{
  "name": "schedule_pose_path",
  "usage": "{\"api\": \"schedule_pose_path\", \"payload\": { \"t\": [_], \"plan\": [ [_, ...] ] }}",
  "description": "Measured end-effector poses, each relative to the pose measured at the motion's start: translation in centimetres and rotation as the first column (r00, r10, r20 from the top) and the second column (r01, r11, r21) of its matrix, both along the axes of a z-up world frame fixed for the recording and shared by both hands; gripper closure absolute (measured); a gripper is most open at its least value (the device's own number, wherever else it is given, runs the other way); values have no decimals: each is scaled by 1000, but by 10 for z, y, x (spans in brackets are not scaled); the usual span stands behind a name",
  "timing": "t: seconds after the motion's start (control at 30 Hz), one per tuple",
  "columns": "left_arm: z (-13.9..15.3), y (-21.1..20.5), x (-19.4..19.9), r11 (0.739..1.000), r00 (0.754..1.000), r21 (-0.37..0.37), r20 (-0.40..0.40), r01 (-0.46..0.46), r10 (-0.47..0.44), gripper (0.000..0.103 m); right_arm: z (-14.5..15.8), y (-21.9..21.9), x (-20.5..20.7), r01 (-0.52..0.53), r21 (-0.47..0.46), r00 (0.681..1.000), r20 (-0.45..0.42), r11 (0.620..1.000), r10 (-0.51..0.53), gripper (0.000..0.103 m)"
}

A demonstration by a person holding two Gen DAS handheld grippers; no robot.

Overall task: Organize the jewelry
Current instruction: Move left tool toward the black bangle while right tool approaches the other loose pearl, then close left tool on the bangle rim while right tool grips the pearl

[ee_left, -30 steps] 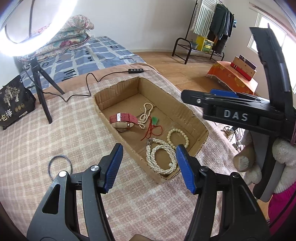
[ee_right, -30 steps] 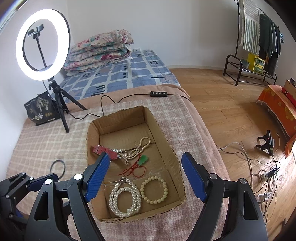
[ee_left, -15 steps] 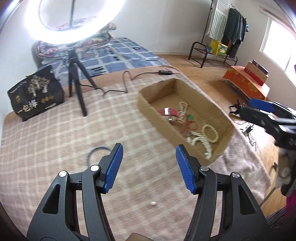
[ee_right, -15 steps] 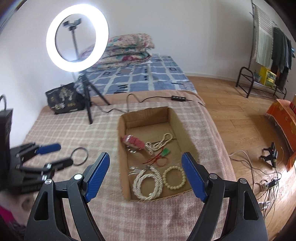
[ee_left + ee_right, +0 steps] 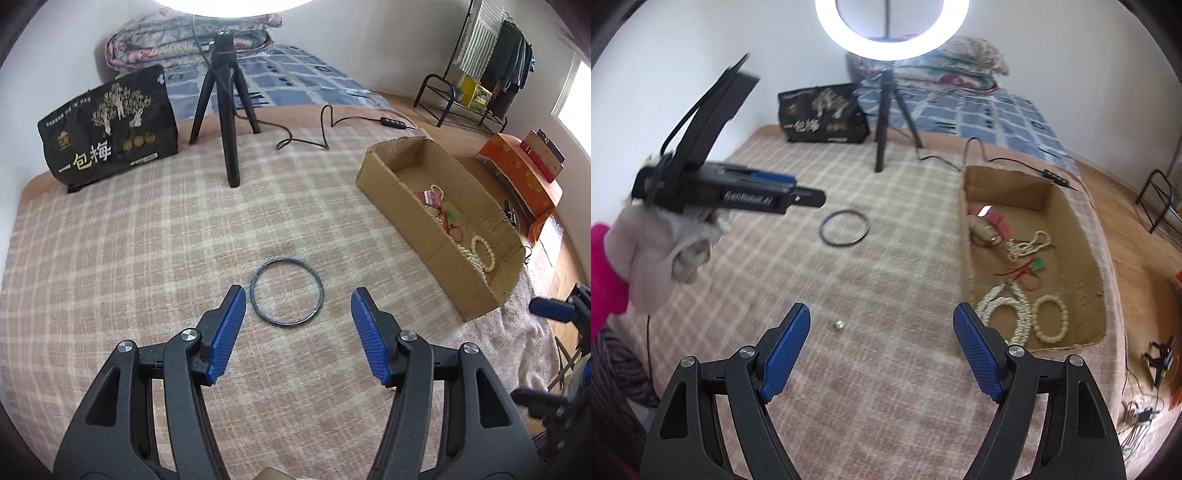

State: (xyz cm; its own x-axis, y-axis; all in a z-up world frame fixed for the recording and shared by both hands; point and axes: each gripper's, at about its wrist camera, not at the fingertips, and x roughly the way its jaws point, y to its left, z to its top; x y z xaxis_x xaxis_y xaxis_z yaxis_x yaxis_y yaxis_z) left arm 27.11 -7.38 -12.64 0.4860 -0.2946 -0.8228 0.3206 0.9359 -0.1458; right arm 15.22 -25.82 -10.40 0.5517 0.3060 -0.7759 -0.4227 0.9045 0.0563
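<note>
Most jewelry already lies in the cardboard box — only the dark bangle remains on the blanket, just ahead of the wide-open left gripper; the right gripper is open too — empty.

Open blanket around bangle; tripod behind; cardboard box right.

A thin dark blue round bangle is lying flat on the pink checked blanket, apart from the open brown cardboard box. Inside the box, a red-strapped watch, a coiled white pearl necklace, a cream bead bracelet, a second pearl strand and a green pendant on red cord are resting. A small silver bead is sitting loose on the blanket.
</note>
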Motion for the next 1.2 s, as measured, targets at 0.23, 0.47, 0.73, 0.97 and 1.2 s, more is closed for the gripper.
{"api": "schedule_pose_path", "payload": {
  "t": [0.23,0.47,0.73,0.97,1.2],
  "plan": [
    [-25,17,18,999,997,-36,-66,-41,38,42,-40,17,8,-48,7,992,-116,999,48,43],
    [-47,25,34,997,991,-48,-123,-65,59,45,-64,23,18,-48,40,977,-206,998,55,61],
    [-62,24,45,996,985,-56,-162,-69,59,51,-79,45,19,-115,-20,970,-220,993,108,65],
    [-70,18,50,996,984,-56,-172,-64,54,51,-83,56,26,-134,-34,966,-228,990,123,65],
    [-76,14,52,997,982,-46,-184,-61,51,61,-92,69,23,-189,-115,963,-215,975,161,65]
  ]
}}
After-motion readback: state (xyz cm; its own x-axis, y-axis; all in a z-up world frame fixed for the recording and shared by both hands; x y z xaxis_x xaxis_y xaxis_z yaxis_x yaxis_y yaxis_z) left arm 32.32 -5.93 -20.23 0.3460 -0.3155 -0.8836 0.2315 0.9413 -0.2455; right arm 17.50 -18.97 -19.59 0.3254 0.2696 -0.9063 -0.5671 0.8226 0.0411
